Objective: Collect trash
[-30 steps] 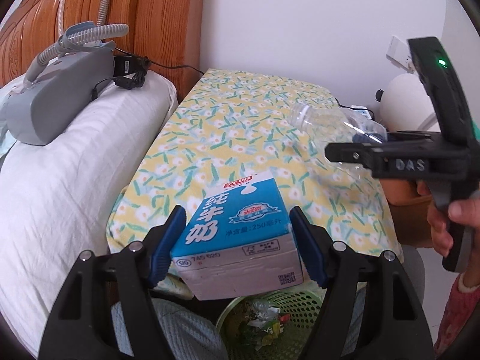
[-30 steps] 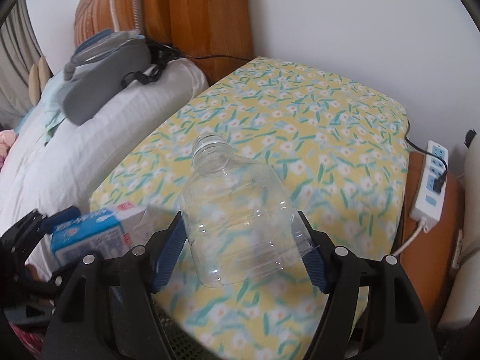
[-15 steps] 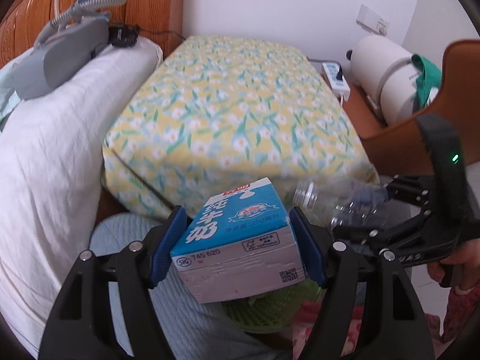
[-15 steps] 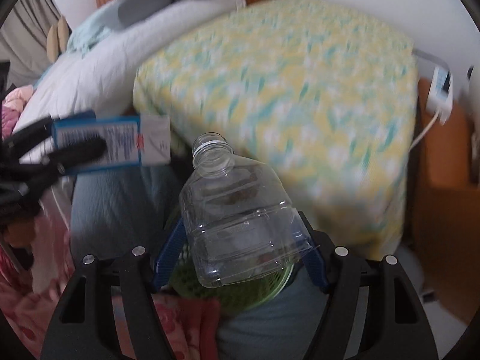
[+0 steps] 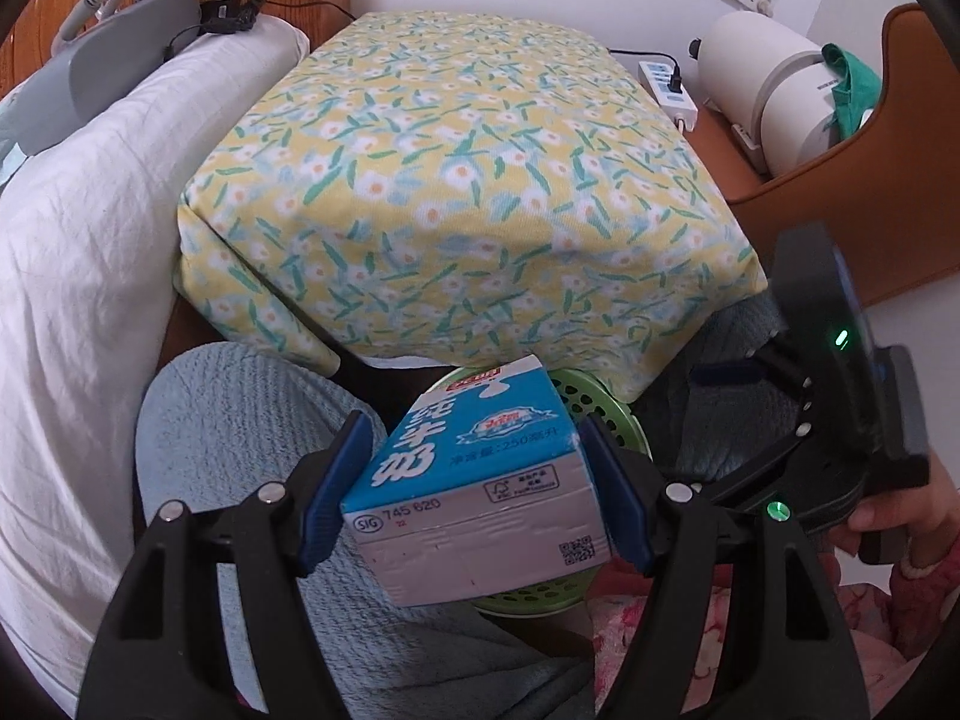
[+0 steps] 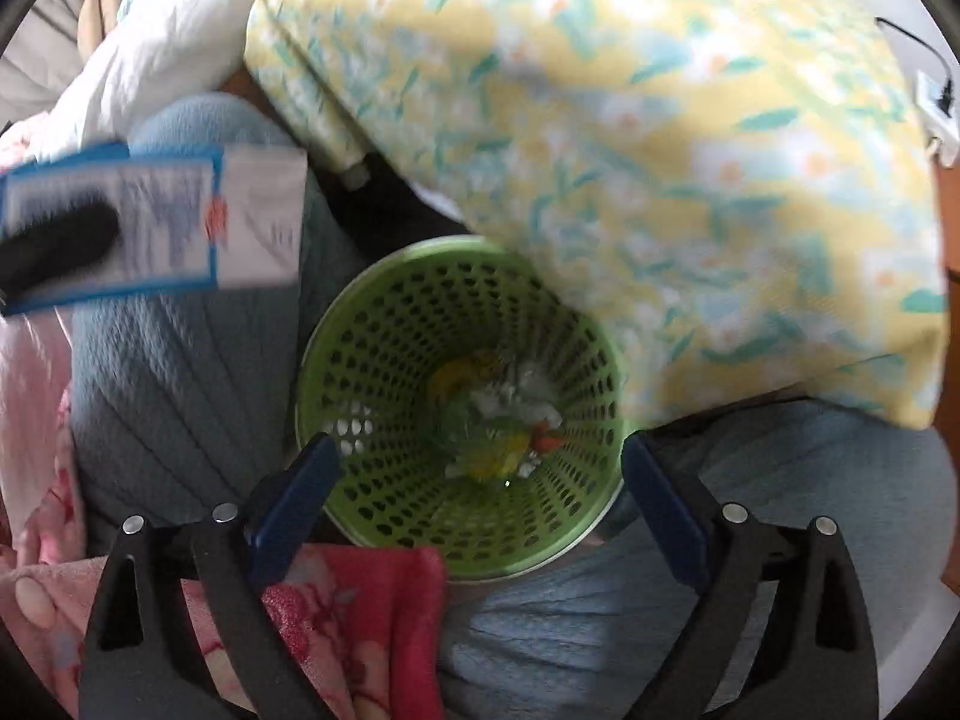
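My left gripper point(image 5: 474, 492) is shut on a blue and white milk carton point(image 5: 480, 480) and holds it above the green perforated trash basket point(image 5: 594, 402). The carton also shows blurred at the left of the right wrist view point(image 6: 150, 228). My right gripper point(image 6: 480, 492) is open and empty, right over the basket point(image 6: 384, 324), which holds wrappers and a clear plastic bottle point(image 6: 504, 414) at its bottom. The right gripper's body shows at the right of the left wrist view point(image 5: 840, 420).
A table under a yellow flowered cloth point(image 5: 468, 180) overhangs the basket's far side. A white pillow point(image 5: 78, 228) lies to the left. My knees in blue trousers point(image 6: 180, 372) flank the basket. A power strip point(image 5: 666, 84) and white appliance point(image 5: 768, 84) sit at the back right.
My right gripper has opened and the clear bottle has dropped into the basket. Both grippers have moved down and back from the table to above the basket.
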Demonstrator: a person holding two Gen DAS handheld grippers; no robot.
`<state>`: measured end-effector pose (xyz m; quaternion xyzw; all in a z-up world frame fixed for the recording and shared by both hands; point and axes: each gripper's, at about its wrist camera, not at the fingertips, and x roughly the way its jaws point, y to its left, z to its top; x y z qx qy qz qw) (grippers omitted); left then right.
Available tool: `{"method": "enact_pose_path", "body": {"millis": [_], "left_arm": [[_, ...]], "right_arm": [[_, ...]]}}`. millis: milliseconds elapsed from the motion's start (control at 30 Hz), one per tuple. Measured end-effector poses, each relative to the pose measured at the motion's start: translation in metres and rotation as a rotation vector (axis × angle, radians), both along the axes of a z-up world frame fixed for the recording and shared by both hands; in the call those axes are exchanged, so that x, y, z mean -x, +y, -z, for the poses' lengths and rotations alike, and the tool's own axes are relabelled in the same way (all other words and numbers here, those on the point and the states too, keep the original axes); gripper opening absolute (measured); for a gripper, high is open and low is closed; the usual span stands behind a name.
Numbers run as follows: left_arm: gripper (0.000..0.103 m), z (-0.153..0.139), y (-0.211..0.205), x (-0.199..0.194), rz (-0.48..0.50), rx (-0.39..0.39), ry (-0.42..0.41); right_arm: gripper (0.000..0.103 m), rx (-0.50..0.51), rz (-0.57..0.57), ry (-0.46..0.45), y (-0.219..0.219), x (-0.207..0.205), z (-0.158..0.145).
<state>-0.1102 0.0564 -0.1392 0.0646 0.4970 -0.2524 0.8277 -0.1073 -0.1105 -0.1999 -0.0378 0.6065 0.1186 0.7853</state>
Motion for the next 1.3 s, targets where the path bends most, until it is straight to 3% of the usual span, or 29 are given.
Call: {"method": "enact_pose_path", "body": {"millis": [367,467,500,633,833,1033,1167,1300], "left_arm": [[0.068,0.037,-0.026,0.006,0.082,-0.058,0.119],[0.076,0.046,-0.029,0.005,0.08,-0.074,0.155],[0.084,0.047,-0.029,0.004,0.071,-0.083,0.159],[0.092,0.044,-0.025,0.002,0.043,-0.085,0.136],[0.092,0.038,-0.019,-0.004,0.002,-0.081,0.122],[0.092,0.022,-0.016,-0.008,-0.029,-0.086,0.062],[0.092,-0.009,-0.012,-0.016,-0.078,-0.085,-0.064],[0.095,-0.062,-0.008,-0.037,-0.155,-0.071,-0.225]], "right_arm": [[0.099,-0.001,0.068,-0.09,-0.029,0.005,-0.035],[0.099,-0.014,0.084,-0.09,-0.034,0.003,-0.036],[0.099,-0.015,0.087,-0.09,-0.035,0.002,-0.036],[0.099,-0.018,0.099,-0.085,-0.039,-0.001,-0.037],[0.099,-0.021,0.109,-0.081,-0.038,-0.003,-0.031],[0.099,-0.023,0.11,-0.099,-0.034,-0.003,-0.034],[0.099,-0.036,0.103,-0.149,-0.031,-0.009,-0.051],[0.099,-0.061,0.088,-0.277,-0.025,-0.025,-0.098]]}}
